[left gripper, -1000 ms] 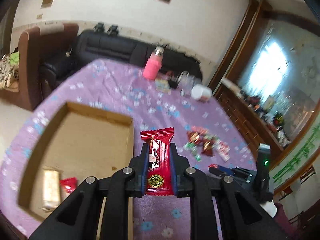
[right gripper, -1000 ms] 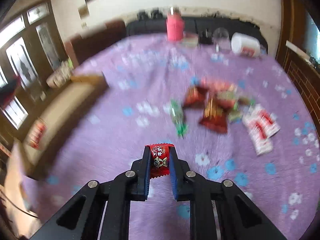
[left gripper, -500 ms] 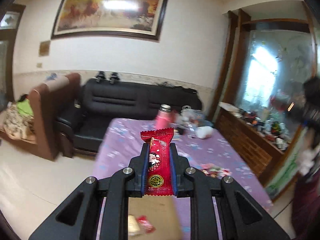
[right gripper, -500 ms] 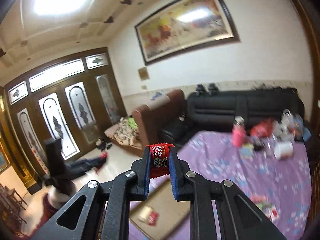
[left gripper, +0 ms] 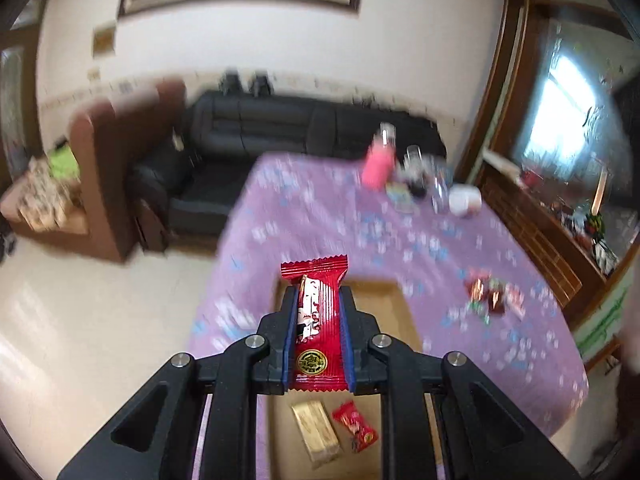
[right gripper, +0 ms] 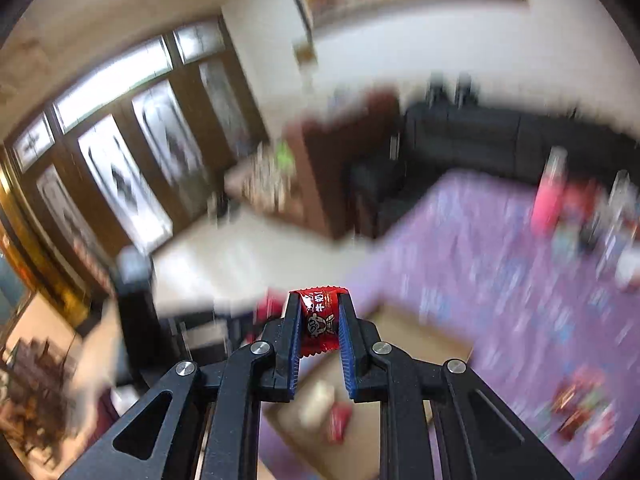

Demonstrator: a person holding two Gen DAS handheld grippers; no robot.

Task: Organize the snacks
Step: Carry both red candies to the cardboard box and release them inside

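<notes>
My left gripper (left gripper: 318, 298) is shut on a long red snack bar (left gripper: 318, 320) and holds it high above a shallow cardboard box (left gripper: 396, 300) on the purple table. A gold bar (left gripper: 316, 432) and a small red packet (left gripper: 356, 428) lie in the box. My right gripper (right gripper: 320, 308) is shut on a small red candy packet (right gripper: 320, 318), also high over the box (right gripper: 424, 340), which is blurred in the right wrist view. A pile of loose snacks (left gripper: 494, 292) lies on the table right of the box and also shows in the right wrist view (right gripper: 580, 408).
A pink bottle (left gripper: 378, 160), glass jars (left gripper: 440, 188) and a white tub (left gripper: 464, 200) stand at the table's far end. A black sofa (left gripper: 280, 128) and brown armchair (left gripper: 108, 160) stand beyond. Wooden cabinet (left gripper: 552, 232) is on the right. Floor lies left of the table.
Both grippers stay high and tilt back down towards the table and box after pointing at the far wall. Each still holds its snack. Both views are motion-blurred.
</notes>
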